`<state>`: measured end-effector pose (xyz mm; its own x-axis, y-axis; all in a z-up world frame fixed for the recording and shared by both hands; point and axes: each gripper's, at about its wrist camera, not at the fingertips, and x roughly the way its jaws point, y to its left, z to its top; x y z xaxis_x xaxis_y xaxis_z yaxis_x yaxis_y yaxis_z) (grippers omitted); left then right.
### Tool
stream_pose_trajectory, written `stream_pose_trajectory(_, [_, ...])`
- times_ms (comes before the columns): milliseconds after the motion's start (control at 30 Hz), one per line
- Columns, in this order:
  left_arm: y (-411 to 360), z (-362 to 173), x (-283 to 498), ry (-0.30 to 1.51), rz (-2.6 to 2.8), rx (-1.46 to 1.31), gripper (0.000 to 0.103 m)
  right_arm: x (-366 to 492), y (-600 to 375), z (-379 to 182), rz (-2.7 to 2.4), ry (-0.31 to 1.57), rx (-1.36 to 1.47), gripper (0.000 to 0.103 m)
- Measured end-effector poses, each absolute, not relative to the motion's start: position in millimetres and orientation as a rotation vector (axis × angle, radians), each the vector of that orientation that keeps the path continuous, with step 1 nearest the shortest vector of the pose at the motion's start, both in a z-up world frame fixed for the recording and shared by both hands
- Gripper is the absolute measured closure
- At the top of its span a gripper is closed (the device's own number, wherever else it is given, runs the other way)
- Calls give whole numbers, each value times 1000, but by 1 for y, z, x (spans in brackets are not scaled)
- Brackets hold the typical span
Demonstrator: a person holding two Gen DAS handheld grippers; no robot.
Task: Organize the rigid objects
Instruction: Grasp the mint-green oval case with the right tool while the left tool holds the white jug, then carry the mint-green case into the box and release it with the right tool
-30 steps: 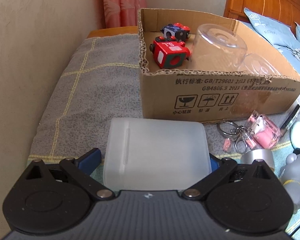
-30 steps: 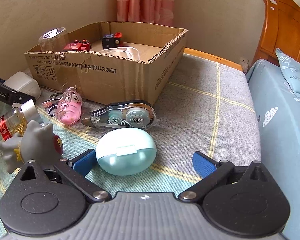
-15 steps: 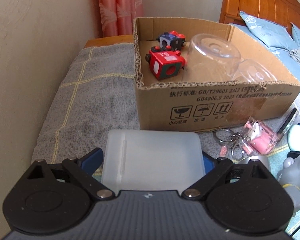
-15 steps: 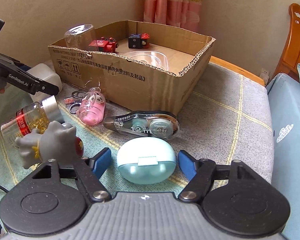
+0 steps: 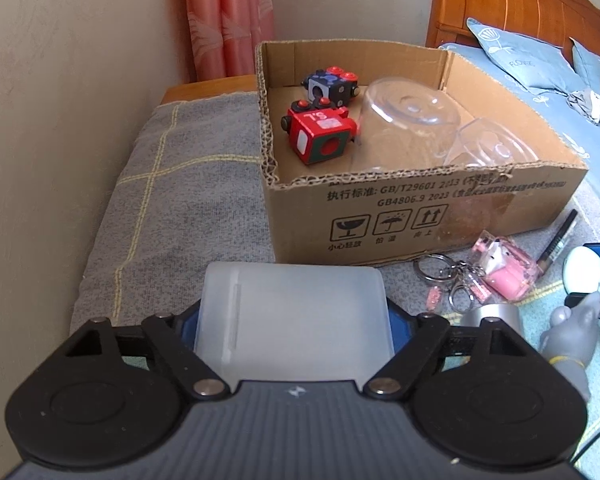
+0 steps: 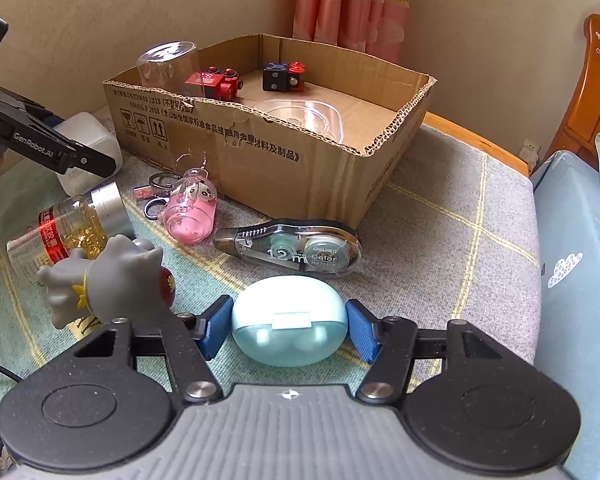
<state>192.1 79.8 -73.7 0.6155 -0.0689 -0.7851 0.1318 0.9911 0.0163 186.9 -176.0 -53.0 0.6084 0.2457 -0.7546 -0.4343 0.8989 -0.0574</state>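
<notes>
A frosted white plastic box [image 5: 296,320] lies on the grey blanket in front of the cardboard box [image 5: 420,208]. My left gripper [image 5: 294,316] is closing on it, and its blue pads [image 5: 188,320] touch both sides. In the right wrist view a pale blue oval case [image 6: 289,330] sits between the closing jaws of my right gripper [image 6: 289,330]. Both of that gripper's blue pads [image 6: 216,328] rest against the case's ends. The cardboard box [image 6: 300,152] holds a red cube toy [image 5: 320,136], a dark blue cube toy [image 5: 332,84] and clear plastic cups [image 5: 408,116].
A pink keychain [image 6: 190,212], a correction tape [image 6: 292,248], a capsule bottle [image 6: 68,228] and a grey figurine [image 6: 108,280] lie between the grippers. A pen [image 5: 556,240] rests by the cardboard box. A wall runs along the left and a bed [image 6: 580,240] along the right.
Both grippers have narrowed from wide open until their pads meet the white box and the blue case. Neither object has shifted on the blanket.
</notes>
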Motion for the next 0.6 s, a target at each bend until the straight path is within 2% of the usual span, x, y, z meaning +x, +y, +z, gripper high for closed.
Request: stream_pose_trajectory(600, [67,-27,165,821,-149,127,21,170,-180,-22,430,830,-302,37])
